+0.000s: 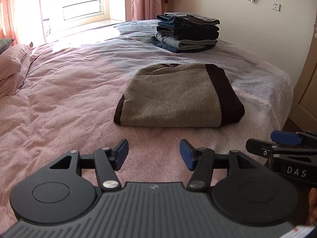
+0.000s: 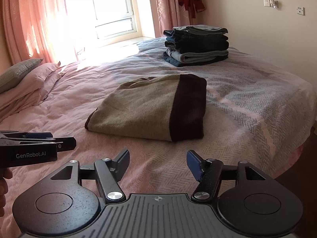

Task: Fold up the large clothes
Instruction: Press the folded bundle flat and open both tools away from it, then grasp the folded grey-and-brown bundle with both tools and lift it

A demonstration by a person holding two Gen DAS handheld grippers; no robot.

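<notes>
Sweater (image 1: pixel 174 97), tan with dark brown bands, lies folded flat on the bed (image 1: pixel 69 91), ahead of both grippers and untouched by either. I find my left gripper (image 1: pixel 154 154) with its blue pads (image 1: pixel 123 148) apart and nothing between them, only pink bedspread showing in the gap. My right gripper (image 2: pixel 158 164) stands likewise spread and empty, just beside the left. Beyond the sweater, well apart from it, a stack of folded clothes (image 1: pixel 187 32) sits near the far edge of the bed. Pillows (image 2: pixel 29 83) lie at the left.
</notes>
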